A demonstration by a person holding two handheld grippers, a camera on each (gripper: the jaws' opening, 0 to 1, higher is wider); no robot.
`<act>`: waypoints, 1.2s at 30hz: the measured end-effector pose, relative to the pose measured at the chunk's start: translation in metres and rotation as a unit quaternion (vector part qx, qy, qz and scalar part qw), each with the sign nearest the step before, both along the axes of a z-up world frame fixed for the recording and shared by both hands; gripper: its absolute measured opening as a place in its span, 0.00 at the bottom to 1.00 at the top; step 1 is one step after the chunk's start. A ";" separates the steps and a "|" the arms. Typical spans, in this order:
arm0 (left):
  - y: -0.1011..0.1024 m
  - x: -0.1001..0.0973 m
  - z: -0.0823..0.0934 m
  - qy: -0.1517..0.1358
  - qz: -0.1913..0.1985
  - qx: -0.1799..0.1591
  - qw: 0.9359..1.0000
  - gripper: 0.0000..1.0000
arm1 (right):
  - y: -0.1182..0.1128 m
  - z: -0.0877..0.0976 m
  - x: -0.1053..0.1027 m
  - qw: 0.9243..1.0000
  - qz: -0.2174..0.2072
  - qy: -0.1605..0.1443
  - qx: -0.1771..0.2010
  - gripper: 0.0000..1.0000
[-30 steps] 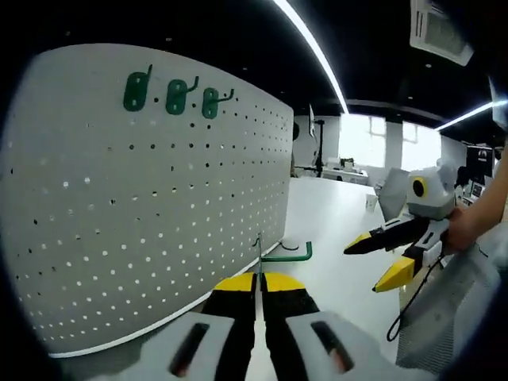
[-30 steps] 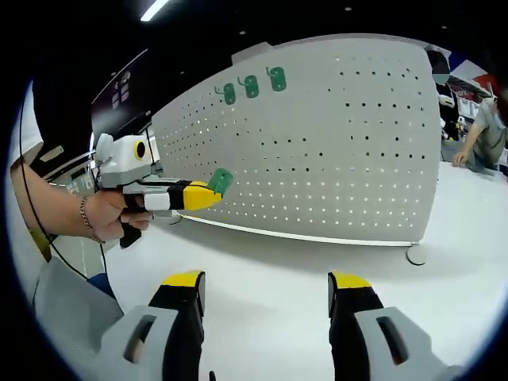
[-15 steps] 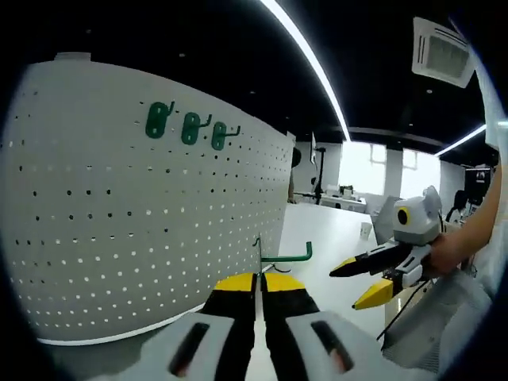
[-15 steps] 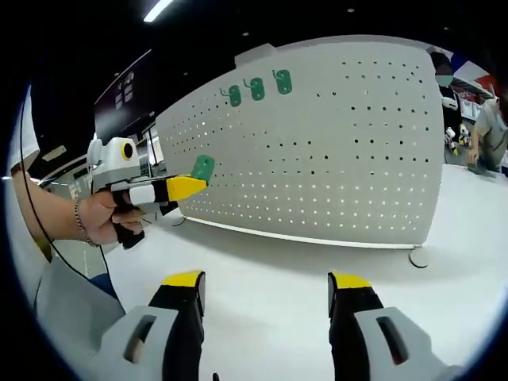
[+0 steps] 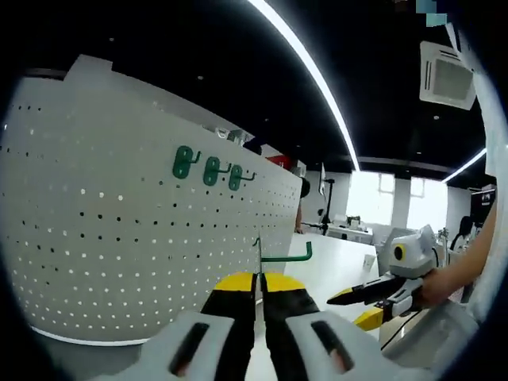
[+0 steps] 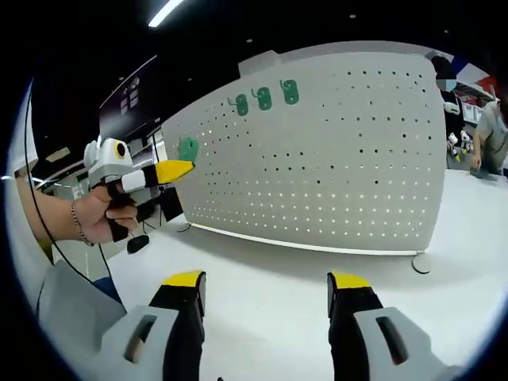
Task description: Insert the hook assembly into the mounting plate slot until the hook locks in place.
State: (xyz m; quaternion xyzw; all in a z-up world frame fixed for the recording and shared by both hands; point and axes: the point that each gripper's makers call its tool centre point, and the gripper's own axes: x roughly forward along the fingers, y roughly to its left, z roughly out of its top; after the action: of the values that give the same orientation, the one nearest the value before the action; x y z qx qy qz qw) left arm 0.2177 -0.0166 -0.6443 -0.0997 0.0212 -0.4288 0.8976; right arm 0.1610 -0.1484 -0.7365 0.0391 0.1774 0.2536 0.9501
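Observation:
A white pegboard panel [image 5: 119, 238] stands upright on a white table, with three green hooks [image 5: 208, 168] mounted high on it. My left gripper [image 5: 258, 279] is shut on a green hook [image 5: 284, 255] whose arm sticks out to the right. It hangs in the air short of the panel. In the right gripper view the same panel [image 6: 349, 167] carries the three hooks [image 6: 264, 98], and the left gripper [image 6: 178, 168] holds the green hook [image 6: 188, 148] at the panel's left end. My right gripper [image 6: 266, 284] is open and holds nothing, low over the table.
The white tabletop [image 6: 278, 278] runs in front of the panel. A person's hand [image 6: 99, 218] grips the left tool. Another person [image 6: 486, 135] stands at the far right behind the panel. Ceiling light strips [image 5: 309, 71] run overhead.
The left gripper with its hook has risen and drawn nearer the panel's upper part. The right gripper has stayed open and almost still.

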 end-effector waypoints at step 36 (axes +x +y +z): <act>0.002 0.000 -0.004 -0.014 0.012 0.031 0.999 0.02 | 0.029 0.075 -0.004 0.984 0.048 -0.121 0.124 0.61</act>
State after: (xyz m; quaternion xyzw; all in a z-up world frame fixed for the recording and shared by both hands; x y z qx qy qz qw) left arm 0.2182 -0.0150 -0.6483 -0.0655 0.0207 -0.4184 0.9056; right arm 0.1572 -0.1190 -0.6611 0.1171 0.0297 0.3217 0.9391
